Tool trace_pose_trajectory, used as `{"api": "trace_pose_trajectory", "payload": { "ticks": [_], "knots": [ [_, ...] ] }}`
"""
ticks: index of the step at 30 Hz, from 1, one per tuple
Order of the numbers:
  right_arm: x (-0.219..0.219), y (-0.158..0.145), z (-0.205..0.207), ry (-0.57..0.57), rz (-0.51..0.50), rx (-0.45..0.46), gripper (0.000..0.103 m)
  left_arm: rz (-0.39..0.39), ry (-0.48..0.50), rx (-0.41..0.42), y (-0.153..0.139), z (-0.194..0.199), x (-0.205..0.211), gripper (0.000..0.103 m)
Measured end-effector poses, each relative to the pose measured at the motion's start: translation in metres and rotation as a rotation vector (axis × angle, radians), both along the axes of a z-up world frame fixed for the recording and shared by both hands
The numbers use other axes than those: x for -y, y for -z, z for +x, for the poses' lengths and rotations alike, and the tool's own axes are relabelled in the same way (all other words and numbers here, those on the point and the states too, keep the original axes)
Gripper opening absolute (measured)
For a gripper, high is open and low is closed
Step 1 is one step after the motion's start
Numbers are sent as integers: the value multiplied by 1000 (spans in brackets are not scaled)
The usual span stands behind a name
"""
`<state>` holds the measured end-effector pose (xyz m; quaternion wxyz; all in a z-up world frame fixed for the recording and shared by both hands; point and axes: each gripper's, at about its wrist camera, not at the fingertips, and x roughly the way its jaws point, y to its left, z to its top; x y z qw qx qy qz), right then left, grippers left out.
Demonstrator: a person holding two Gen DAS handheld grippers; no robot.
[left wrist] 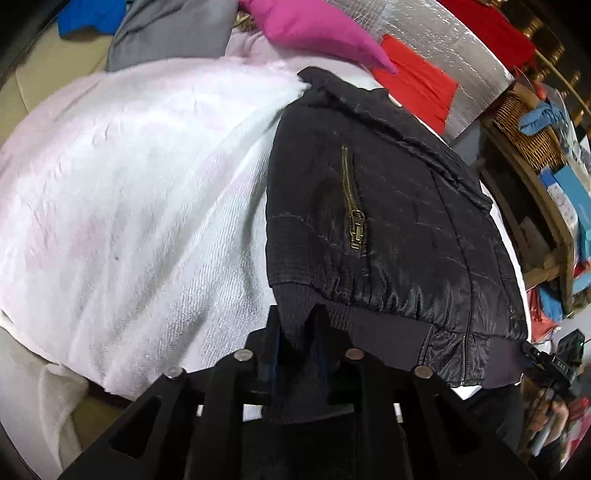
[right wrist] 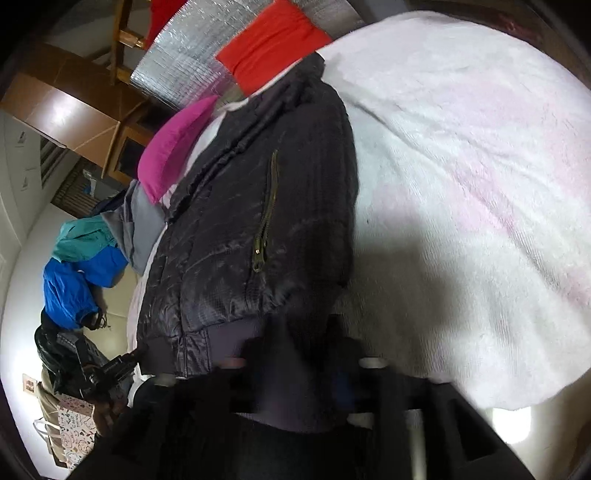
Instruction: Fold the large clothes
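The black quilted jacket (left wrist: 388, 221) lies folded on a white fleece blanket (left wrist: 129, 184). Its ribbed hem sits between the left gripper (left wrist: 299, 332) fingers, which pinch it. The right gripper (right wrist: 306, 354) is blurred; its grip cannot be told.

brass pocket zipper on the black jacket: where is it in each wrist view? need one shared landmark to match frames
Left wrist: brass pocket zipper sits just right of centre on the black jacket, pull at its lower end.
Right wrist: zipper sits left of centre, running down the jacket, pull at the bottom.
Shared landmark: magenta cloth at the jacket's collar end.
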<state>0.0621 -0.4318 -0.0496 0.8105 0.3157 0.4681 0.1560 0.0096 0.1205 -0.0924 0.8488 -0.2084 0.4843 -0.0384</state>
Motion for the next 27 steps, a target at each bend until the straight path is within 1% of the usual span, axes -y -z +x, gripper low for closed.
{"api": "trace_pose_trajectory", "payload": {
  "ticks": [1,2,3,4,5,6,7,8,9,10,12,14,15,17,18,19,20,21,23,25,26,27],
  "knots": [
    [-1,0,0,-4,8,6,59,-4,-1,2,0,1,0,27],
    [-2,1,2,-11,15,6,59,-9,0,4,1,4,2,36],
    [-5,2,6,-21,16,-2,59,-11,5,-1,3,7,3,41],
    [-6,4,8,-25,16,-7,59,-16,11,-11,5,10,6,45],
    [-8,8,11,-27,22,-19,59,-21,14,-12,5,12,9,45],
    [-10,11,14,-30,38,-36,51,-19,20,-16,6,13,12,46],
    [-13,14,17,-35,45,-47,43,0,22,-20,6,13,15,45],
    [-15,15,18,-27,13,-49,23,26,28,-22,6,14,18,35],
    [-17,14,18,-25,2,-51,12,58,33,-22,5,13,21,24],
    [-17,12,18,-23,18,-51,10,98,39,-26,2,14,24,14],
    [-15,-1,17,-30,32,-25,9,56,31,-12,-6,12,19,12],
    [-13,-20,13,-32,65,20,8,6,20,27,-21,7,12,11],
    [-12,-28,11,-34,79,39,8,-6,18,53,-31,3,11,11],
    [-10,-48,5,-38,94,84,8,2,19,88,-45,-8,10,11],
    [-9,-53,1,-40,99,96,8,-1,20,99,-49,-13,10,11],
    [-8,-55,-3,-41,101,96,8,-11,21,100,-49,-16,9,8],
    [-8,-52,-6,-41,108,91,8,-37,21,89,-46,-19,7,8],
    [-7,-47,-9,-42,113,80,8,-47,23,77,-43,-20,4,8],
    [-3,-31,-12,-40,118,41,8,-45,29,59,-35,-20,1,8],
    [-1,-13,-11,-27,143,2,8,-52,34,31,-24,-12,0,8],
    [0,-7,-10,-25,153,-9,8,-43,39,17,-21,-10,-2,9],
    [1,-4,-10,-16,160,-11,12,-33,41,12,-19,-9,-3,10]
  ]
}}
